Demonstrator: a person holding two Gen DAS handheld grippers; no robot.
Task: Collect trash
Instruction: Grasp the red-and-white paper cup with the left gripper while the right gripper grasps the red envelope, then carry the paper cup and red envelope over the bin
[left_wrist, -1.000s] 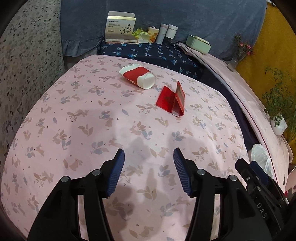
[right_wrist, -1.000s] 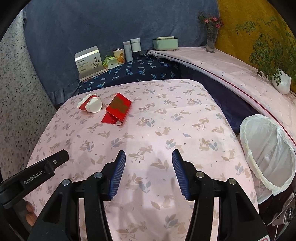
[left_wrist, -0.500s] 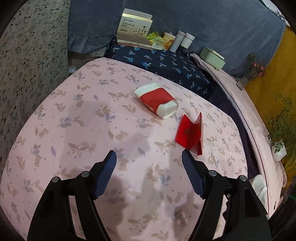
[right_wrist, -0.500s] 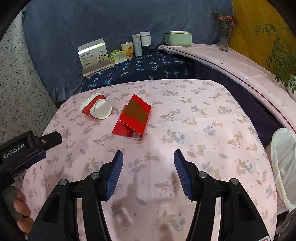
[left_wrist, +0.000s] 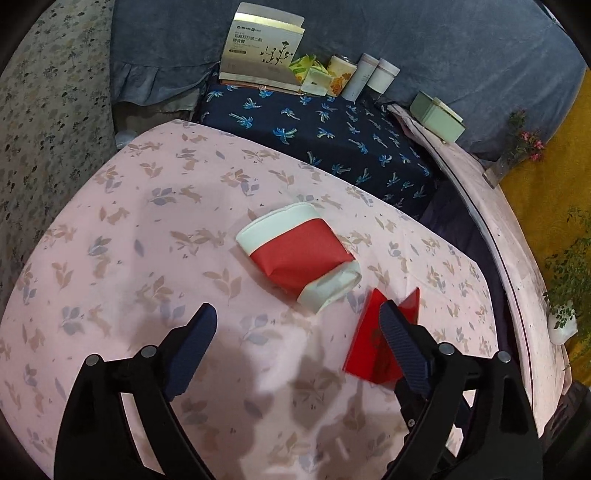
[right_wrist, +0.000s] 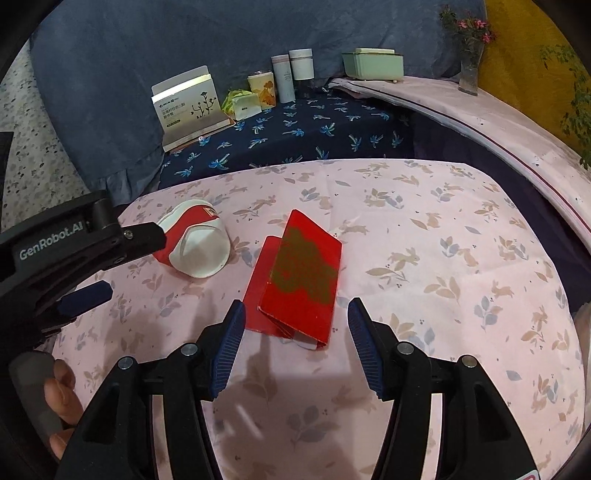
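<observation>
A crushed red and white paper cup (left_wrist: 299, 254) (right_wrist: 194, 243) lies on its side on the pink leaf-print cloth (left_wrist: 147, 236). Just right of it lies a folded red envelope (left_wrist: 376, 343) (right_wrist: 301, 280). My left gripper (left_wrist: 297, 319) hovers just short of the cup, its jaws still opening, nothing between them; its right finger covers part of the envelope. My right gripper (right_wrist: 295, 312) is open over the near edge of the envelope, its fingers straddling it without touching. The left gripper's body (right_wrist: 66, 251) shows at the left of the right wrist view.
Behind the pink cloth, a dark blue print cloth (right_wrist: 295, 136) carries a white box (right_wrist: 188, 103), small packets and two cylinders (right_wrist: 291, 74). A pale green box (right_wrist: 371, 62) and a flower vase (right_wrist: 467, 70) stand on the pink ledge at the right. A hand (right_wrist: 62, 402) holds the left gripper's handle.
Both grippers have moved forward toward the cup and the envelope, which now look much larger. The left gripper's jaws have spread wider. The white bin bag has left the right wrist view.
</observation>
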